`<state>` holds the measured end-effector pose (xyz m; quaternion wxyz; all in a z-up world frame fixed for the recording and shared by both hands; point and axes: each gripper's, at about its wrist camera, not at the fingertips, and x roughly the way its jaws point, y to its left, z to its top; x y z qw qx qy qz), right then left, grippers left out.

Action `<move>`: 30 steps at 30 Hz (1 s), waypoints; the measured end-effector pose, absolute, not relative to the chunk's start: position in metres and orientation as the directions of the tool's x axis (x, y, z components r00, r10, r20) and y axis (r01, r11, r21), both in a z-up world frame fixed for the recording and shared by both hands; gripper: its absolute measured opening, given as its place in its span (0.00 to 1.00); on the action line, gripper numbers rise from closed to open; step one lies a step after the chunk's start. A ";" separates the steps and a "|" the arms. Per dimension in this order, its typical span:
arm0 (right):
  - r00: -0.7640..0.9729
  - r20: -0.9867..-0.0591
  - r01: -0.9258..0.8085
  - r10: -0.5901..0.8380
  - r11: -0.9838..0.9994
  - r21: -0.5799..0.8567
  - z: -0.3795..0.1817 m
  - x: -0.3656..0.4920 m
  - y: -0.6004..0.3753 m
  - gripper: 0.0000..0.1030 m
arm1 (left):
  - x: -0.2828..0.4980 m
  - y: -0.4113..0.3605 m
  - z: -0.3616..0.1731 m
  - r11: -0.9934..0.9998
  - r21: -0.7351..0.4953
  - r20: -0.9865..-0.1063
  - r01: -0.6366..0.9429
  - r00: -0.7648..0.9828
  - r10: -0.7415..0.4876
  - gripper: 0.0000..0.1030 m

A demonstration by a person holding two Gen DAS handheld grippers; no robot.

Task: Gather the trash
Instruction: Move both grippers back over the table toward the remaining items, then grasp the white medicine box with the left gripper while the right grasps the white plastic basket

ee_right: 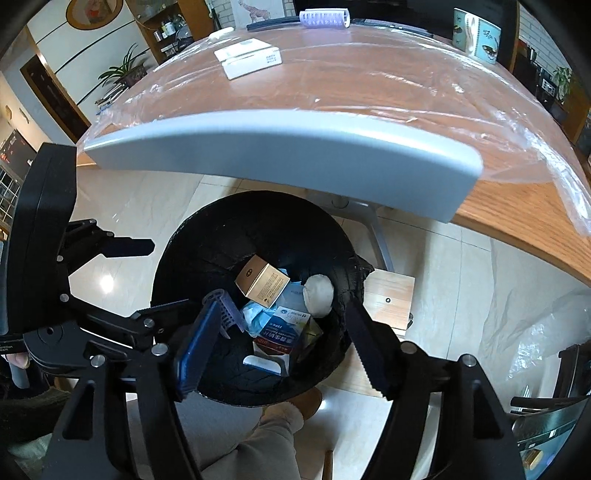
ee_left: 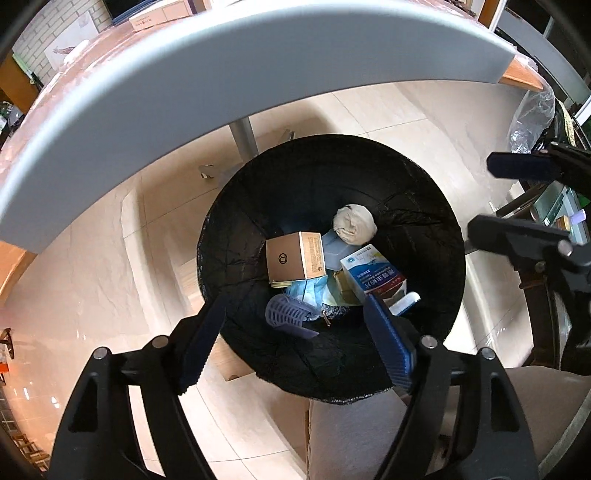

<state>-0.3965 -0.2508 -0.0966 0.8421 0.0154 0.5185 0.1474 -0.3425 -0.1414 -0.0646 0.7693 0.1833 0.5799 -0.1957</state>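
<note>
The table [ee_right: 369, 85], under a clear plastic sheet, fills the top of both views, its grey edge overhanging the floor. Below that edge stands the bin [ee_left: 436, 266], lined in black, and the trash collected so far lies at its bottom.

Both claws hang over the bin mouth, pointing steeply down. The left gripper [ee_left: 295, 339] stands about half open with nothing between its jaws. The right gripper [ee_right: 280, 345] is open to much the same width and also holds nothing. Each looks to have let go of its load above the bin.

In the bin, largest first: a blue and white carton [ee_left: 373, 275] near the right wall, a brown box [ee_left: 293, 260] near the centre, a crumpled paper ball [ee_left: 354, 219] toward the far wall, a lilac roller [ee_left: 288, 314] toward the near wall, and a small white piece [ee_left: 406, 302] beside the carton. Under these lies some bluish wrap, too tangled to name.

Still on the table are white boxes [ee_right: 251, 57] near the far left part and a second lilac roller [ee_right: 325, 17] at the far edge; a mug [ee_right: 476, 35] at the far right corner is probably not trash.

Risks from here: lifting either claw straight up could strike the overhanging table edge, since both sit close beneath it. The two grippers are near each other, so a careless swing could knock them together. The loose sheet could snag a jaw and drag the boxes. The light bin could tip if a finger catches its liner.
</note>
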 end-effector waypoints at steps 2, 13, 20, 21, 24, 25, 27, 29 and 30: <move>0.433 -0.861 -0.235 0.268 0.955 0.180 -0.089 -0.399 -0.256 0.70 | -0.347 -0.141 -0.057 0.854 0.070 -0.962 0.515 0.261 -0.079 0.76; 0.661 -0.698 -0.194 0.276 0.961 0.196 0.012 -0.392 -0.298 0.94 | -0.349 -0.129 0.053 0.846 0.039 -0.832 0.532 0.486 -0.267 0.97; 0.710 -0.669 -0.195 0.222 0.974 0.117 0.042 -0.319 -0.299 0.95 | -0.278 -0.125 0.067 0.860 0.072 -0.805 0.505 0.539 -0.249 0.98; 0.706 -0.674 -0.195 0.217 0.975 0.110 0.043 -0.307 -0.295 0.95 | -0.267 -0.126 0.065 0.855 0.090 -0.807 0.511 0.540 -0.238 0.98; 0.686 -0.700 -0.175 0.198 0.979 0.105 0.043 -0.261 -0.287 0.95 | -0.239 -0.127 0.060 0.829 0.112 -0.822 0.548 0.520 -0.233 0.98; 0.683 -0.703 -0.172 0.197 0.979 0.107 0.042 -0.251 -0.282 0.95 | -0.231 -0.128 0.056 0.818 0.113 -0.828 0.564 0.508 -0.236 0.98; 0.673 -0.717 -0.157 0.180 0.983 0.100 0.041 -0.220 -0.273 0.95 | -0.219 -0.131 0.052 0.791 0.113 -0.837 0.601 0.487 -0.250 0.98; 0.667 -0.726 -0.143 0.168 0.985 0.096 0.039 -0.197 -0.265 0.95 | -0.209 -0.136 0.048 0.759 0.127 -0.844 0.639 0.471 -0.256 0.98; 0.659 -0.733 -0.132 0.168 0.985 0.107 0.038 -0.178 -0.261 0.95 | -0.204 -0.139 0.045 0.743 0.137 -0.847 0.655 0.466 -0.255 0.98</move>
